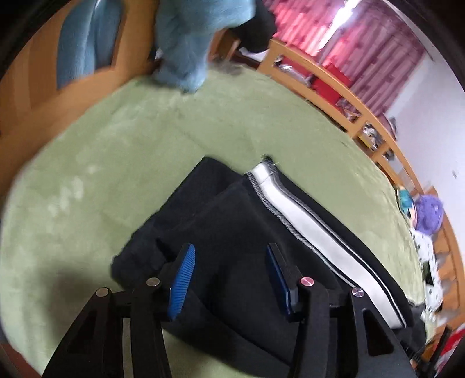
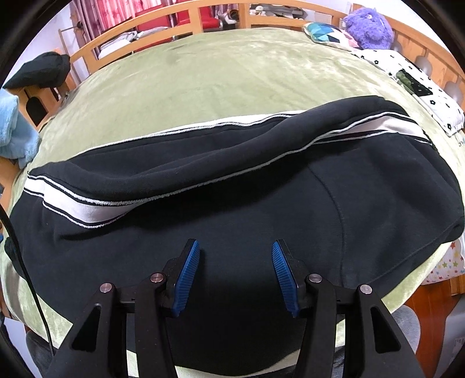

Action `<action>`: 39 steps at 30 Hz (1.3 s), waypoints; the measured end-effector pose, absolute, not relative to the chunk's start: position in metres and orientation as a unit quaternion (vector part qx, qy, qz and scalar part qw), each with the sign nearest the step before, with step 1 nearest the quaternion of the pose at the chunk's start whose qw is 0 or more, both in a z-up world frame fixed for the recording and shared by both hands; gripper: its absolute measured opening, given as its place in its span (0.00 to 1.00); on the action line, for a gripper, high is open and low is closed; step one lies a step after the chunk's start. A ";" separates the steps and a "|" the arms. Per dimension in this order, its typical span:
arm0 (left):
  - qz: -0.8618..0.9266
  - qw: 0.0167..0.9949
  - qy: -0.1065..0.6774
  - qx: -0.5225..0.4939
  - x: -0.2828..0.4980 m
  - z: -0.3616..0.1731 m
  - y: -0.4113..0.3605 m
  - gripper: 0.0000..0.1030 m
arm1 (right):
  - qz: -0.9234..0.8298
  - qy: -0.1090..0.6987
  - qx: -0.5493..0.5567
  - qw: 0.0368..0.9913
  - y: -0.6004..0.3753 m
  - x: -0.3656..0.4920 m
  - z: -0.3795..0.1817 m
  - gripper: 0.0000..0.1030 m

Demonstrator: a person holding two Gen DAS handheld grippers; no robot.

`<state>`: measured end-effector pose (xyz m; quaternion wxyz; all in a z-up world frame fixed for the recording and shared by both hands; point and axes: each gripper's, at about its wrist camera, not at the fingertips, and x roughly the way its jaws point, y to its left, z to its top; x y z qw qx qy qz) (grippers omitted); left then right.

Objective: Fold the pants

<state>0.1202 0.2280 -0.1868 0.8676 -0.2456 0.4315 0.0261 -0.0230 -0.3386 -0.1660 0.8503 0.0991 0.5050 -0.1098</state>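
Black pants (image 2: 261,203) with white side stripes (image 2: 87,209) lie lengthwise across a green blanket (image 2: 232,72), one leg folded over the other. In the left wrist view the cuff ends of the pants (image 1: 221,209) sit in the middle, with the white stripe (image 1: 305,232) on their right. My left gripper (image 1: 231,248) hangs over the cuffs, jaws apart, its blue pads (image 1: 183,276) clear of the cloth. My right gripper (image 2: 235,244) stands open over the broad upper part of the pants, and its pads (image 2: 283,276) grip nothing.
A wooden bed rail (image 1: 334,96) runs along the far side. A fluffy blue garment (image 1: 186,43) hangs at the bed's end. A purple plush toy (image 2: 369,26), a patterned pillow (image 2: 325,33) and a white dotted quilt (image 2: 407,81) lie at the head. A black garment (image 2: 40,72) drapes a post.
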 end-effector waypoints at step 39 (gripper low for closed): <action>0.128 0.893 0.382 -0.202 0.058 -0.141 0.249 0.49 | -0.131 0.455 0.090 0.876 -0.392 -0.058 -0.130 0.56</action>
